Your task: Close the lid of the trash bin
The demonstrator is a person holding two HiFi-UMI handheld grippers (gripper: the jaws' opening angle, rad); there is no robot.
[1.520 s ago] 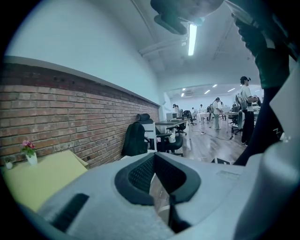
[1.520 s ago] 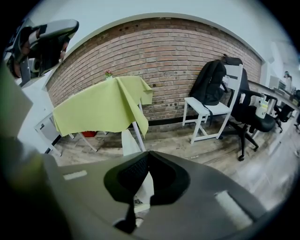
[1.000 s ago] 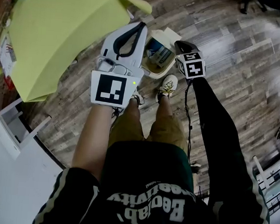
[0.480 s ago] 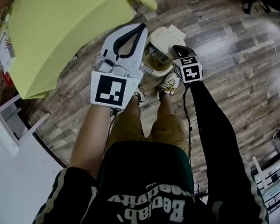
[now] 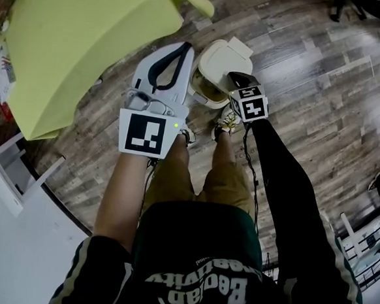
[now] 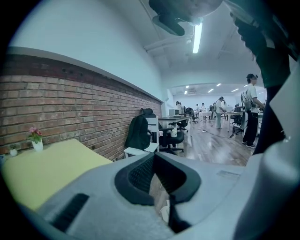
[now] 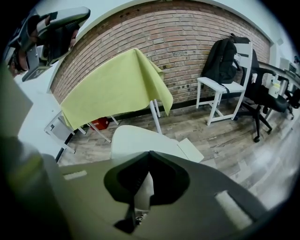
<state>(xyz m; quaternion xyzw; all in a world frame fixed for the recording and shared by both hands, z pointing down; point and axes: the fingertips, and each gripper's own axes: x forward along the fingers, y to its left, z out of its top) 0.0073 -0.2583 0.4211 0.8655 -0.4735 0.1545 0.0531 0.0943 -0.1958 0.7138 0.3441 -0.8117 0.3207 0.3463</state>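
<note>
The cream trash bin [image 5: 208, 90] stands on the wood floor just ahead of the person's shoes. Its lid [image 5: 220, 60] is lowered over the bin, with a dark slit still showing at the near rim. My dark right gripper [image 5: 233, 75] rests against the lid's right side with its jaws shut. In the right gripper view the lid [image 7: 140, 138] fills the floor just past the right gripper [image 7: 149, 153]. My white left gripper [image 5: 187, 47] hangs to the left of the bin, apart from it, also shut with nothing in it. The left gripper view shows the left gripper [image 6: 153, 154] pointing level across the room.
A table under a yellow-green cloth [image 5: 75, 34] stands close on the left. White drawers [image 5: 7, 232] sit at the near left. A white chair with a black backpack [image 7: 224, 61] and an office chair [image 7: 272, 101] stand by the brick wall. People stand far off [image 6: 252, 110].
The lid has swung down from open, hiding the rubbish inside. My right gripper moved left and down with it. The left gripper has barely shifted.
</note>
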